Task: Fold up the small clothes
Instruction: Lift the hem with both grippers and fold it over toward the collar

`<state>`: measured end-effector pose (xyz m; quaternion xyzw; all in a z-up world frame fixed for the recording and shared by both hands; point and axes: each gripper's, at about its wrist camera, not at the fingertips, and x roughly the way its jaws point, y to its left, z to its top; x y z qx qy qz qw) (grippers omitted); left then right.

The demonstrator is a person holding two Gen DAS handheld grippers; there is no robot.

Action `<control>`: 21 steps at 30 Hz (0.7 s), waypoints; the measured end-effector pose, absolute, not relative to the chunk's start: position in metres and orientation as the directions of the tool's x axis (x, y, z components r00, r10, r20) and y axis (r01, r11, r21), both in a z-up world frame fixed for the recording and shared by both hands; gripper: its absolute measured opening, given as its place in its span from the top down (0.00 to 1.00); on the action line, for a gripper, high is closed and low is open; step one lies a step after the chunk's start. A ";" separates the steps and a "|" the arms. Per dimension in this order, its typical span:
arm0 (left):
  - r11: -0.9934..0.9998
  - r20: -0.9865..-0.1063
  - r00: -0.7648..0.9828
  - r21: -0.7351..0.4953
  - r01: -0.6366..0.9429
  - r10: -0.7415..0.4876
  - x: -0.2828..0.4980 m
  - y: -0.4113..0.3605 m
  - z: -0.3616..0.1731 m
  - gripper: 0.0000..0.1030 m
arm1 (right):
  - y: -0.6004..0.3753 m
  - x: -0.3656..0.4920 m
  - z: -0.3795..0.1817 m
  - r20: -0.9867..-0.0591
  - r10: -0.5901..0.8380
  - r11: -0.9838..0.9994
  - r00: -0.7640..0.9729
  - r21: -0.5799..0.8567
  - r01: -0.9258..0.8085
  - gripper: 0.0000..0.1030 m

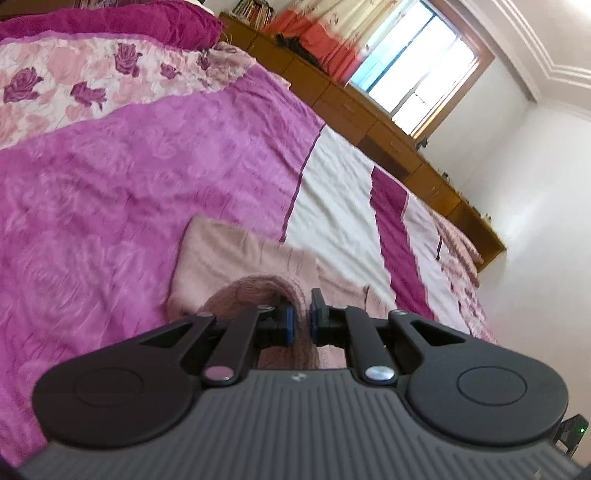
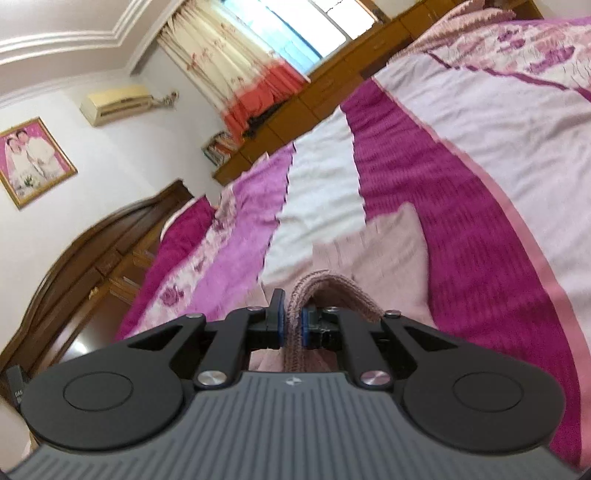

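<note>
Left gripper (image 1: 300, 320): blue pads clamped on a ribbed edge of the pink knit garment (image 1: 236, 254), lifting it off the bed.
Right gripper (image 2: 291, 320): fingers pinched together on another ribbed edge of the same garment — knit bunched between the pads.
Garment: rest of it lies flat on the bedspread (image 1: 110, 177), just ahead of both grippers.
Surface: bedspread in magenta, lilac and white bands, with rose-print panels.
Room, left to right in the right wrist view: framed portrait (image 2: 35, 160), wall air conditioner (image 2: 116, 101), arched wooden headboard (image 2: 92, 251), cream-and-coral curtain (image 2: 236, 70), bright window (image 2: 295, 33) — low wooden cabinets (image 2: 332, 92) along the far bedside.
</note>
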<state>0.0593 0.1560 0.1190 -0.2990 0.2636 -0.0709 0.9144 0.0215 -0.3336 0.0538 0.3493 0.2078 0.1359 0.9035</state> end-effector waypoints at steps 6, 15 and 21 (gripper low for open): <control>0.819 -0.434 0.866 -0.572 -0.051 -0.248 0.096 0.152 0.128 0.90 | -0.338 0.064 0.071 -0.234 0.361 0.716 0.903 0.689 -0.107 0.92; 0.840 -0.484 0.854 -0.530 -0.114 -0.189 0.170 0.152 0.108 0.90 | -0.335 0.153 0.075 -0.260 0.305 0.760 0.916 0.646 -0.069 0.92; 0.887 -0.579 0.806 -0.428 -0.174 -0.122 0.223 0.141 0.064 0.90 | -0.328 0.204 0.031 -0.367 0.252 0.795 0.896 0.606 0.024 0.92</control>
